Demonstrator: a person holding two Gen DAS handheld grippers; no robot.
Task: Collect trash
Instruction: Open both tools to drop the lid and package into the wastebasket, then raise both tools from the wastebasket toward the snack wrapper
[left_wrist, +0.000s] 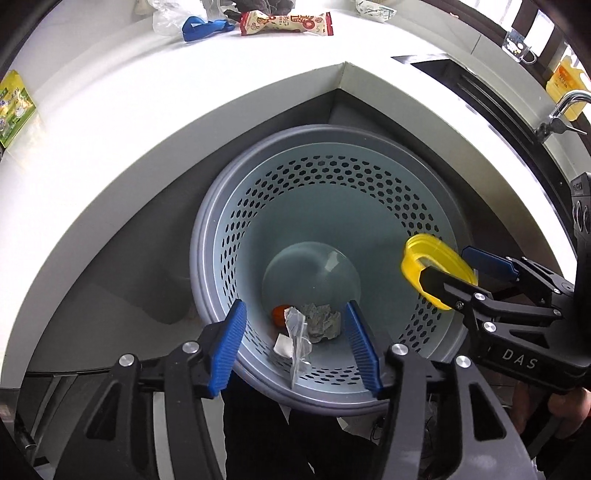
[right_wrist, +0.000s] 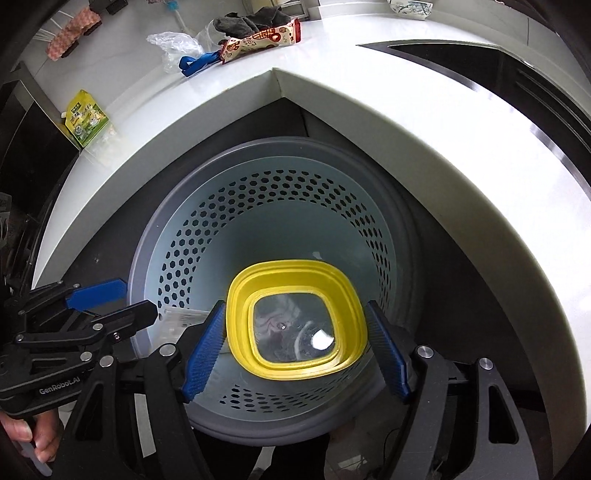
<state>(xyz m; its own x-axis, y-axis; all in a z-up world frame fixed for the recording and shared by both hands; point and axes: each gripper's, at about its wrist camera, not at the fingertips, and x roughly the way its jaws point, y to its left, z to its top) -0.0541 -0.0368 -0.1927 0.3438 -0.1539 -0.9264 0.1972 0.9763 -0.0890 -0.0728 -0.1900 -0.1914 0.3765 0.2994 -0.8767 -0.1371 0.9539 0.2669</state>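
Observation:
A round grey perforated trash bin (left_wrist: 221, 229) (right_wrist: 369, 221) stands on the floor in the corner under a white counter. At its bottom lie crumpled paper (left_wrist: 321, 321), a clear wrapper (left_wrist: 297, 343) and a small orange-red piece (left_wrist: 279, 314). My left gripper (left_wrist: 295, 350) is open and empty above the bin's near rim. My right gripper (right_wrist: 295, 343) hovers over the bin with a yellow-rimmed clear container lid (right_wrist: 295, 321) (left_wrist: 428, 258) between its fingers; the pads sit right at the lid's edges, and I cannot tell whether they clamp it.
On the white counter (left_wrist: 110, 110) (right_wrist: 443, 110) lie a red-and-cream snack wrapper (left_wrist: 286, 23) (right_wrist: 258, 38), a blue strap (left_wrist: 203, 27) (right_wrist: 197, 61), a clear plastic bag (right_wrist: 173, 46), a dark cloth (right_wrist: 251, 22) and a green pouch (left_wrist: 13, 107) (right_wrist: 86, 118). A sink faucet (left_wrist: 565, 107) stands at the right.

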